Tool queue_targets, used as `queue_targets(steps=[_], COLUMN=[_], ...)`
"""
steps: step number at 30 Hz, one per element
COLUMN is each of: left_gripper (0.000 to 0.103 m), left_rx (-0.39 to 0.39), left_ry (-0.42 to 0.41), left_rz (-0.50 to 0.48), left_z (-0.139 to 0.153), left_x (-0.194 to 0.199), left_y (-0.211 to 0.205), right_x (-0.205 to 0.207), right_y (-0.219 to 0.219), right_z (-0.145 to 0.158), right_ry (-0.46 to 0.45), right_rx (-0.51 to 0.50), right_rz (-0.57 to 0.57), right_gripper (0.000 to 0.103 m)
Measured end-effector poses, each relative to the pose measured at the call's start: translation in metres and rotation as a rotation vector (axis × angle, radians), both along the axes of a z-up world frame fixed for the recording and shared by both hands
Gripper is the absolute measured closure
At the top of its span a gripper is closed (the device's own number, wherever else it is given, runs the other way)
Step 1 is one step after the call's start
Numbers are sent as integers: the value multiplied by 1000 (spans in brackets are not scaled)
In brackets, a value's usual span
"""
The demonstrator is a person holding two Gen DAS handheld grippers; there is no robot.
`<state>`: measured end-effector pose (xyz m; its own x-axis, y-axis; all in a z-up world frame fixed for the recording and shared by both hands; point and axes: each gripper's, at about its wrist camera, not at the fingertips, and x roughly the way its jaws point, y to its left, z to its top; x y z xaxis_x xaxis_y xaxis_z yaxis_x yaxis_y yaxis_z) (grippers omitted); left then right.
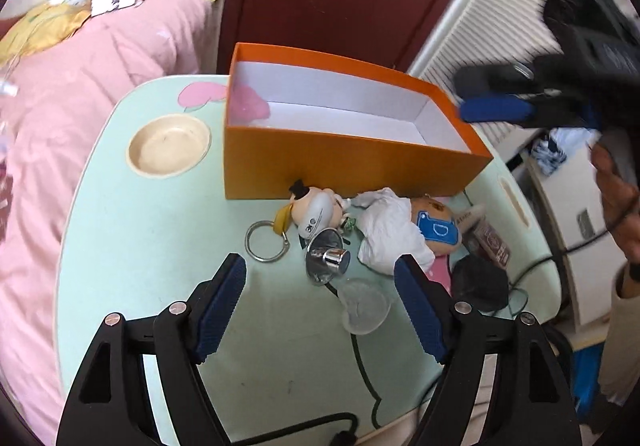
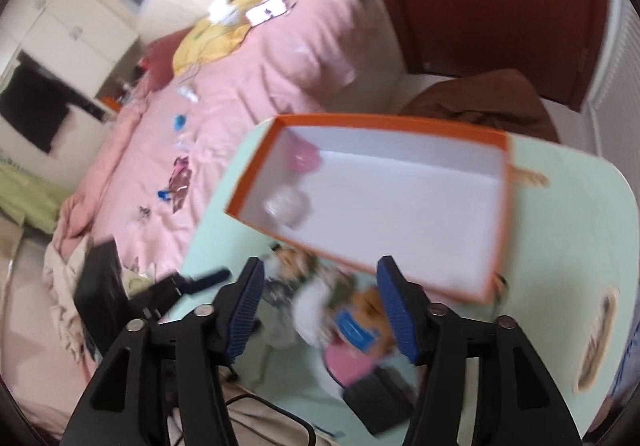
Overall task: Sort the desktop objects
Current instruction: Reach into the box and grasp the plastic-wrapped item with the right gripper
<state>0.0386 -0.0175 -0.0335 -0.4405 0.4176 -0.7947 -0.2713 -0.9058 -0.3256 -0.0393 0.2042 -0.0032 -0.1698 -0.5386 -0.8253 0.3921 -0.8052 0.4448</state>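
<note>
1. Left gripper (image 1: 320, 286) hovered low over the near part of the mint-green worktop (image 1: 140, 246), jaws spread wide, nothing between them.
2. Right gripper (image 2: 320, 298) was higher, above the orange box (image 1: 340, 162) and the clutter; jaws also spread wide and empty. Its view is motion-blurred, so fine detail there is unreliable.
3. Unsorted items lay in a loose cluster just in front of the box's near wall: cartoon-figure keychain (image 1: 316, 210) with its metal ring (image 1: 266, 242), chrome knob piece (image 1: 326, 260), crumpled white tissue (image 1: 390, 234), plush toy with blue tag (image 1: 434, 224), small dark packet (image 1: 490, 242), black pouch (image 1: 480, 282), clear plastic piece (image 1: 366, 308).
4. Already inside the box: a pink item (image 2: 304, 158) and a pale roundish item (image 2: 288, 204), both at its left end; the rest of the floor was bare.
5. Key relation: the chrome knob piece lay directly ahead of the left jaws, roughly on their centreline and just beyond the fingertips. Its long axis could not be told; it looked tilted, with the shiny cap toward the camera.
6. Judgement: left gripper was the nearer one for the knob piece or keychain; the right one sat over the plush toy and tissue side.
7. Risk: a black cable (image 1: 362, 358) ran beneath the knob piece and could be caught in a grasp.
</note>
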Motion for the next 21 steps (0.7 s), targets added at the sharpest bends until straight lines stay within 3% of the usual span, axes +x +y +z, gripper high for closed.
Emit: queue_targets(steps=[5, 8, 12, 17, 20, 21], left_gripper=[26, 23, 23, 19, 19, 19], left_rx=[76, 160, 101, 45, 33, 32], left_ry=[27, 11, 51, 73, 76, 77], left_rz=[179, 217, 244, 228, 216, 215], left_z=[-16, -26, -27, -28, -29, -29], left_x=[11, 12, 11, 11, 11, 11], left_y=[-27, -48, -53, -48, -45, -45], right_x=[-36, -51, -61, -64, -62, -61], right_y=[-45, -71, -99, -130, -141, -141], right_z=[-23, -46, -60, -73, -96, -97], right_ry=[-157, -251, -265, -218, -211, -194], right_rx=[14, 65, 125, 221, 323, 341], right_rz=[37, 52, 83, 149, 193, 198], right_gripper=[43, 43, 43, 43, 43, 53])
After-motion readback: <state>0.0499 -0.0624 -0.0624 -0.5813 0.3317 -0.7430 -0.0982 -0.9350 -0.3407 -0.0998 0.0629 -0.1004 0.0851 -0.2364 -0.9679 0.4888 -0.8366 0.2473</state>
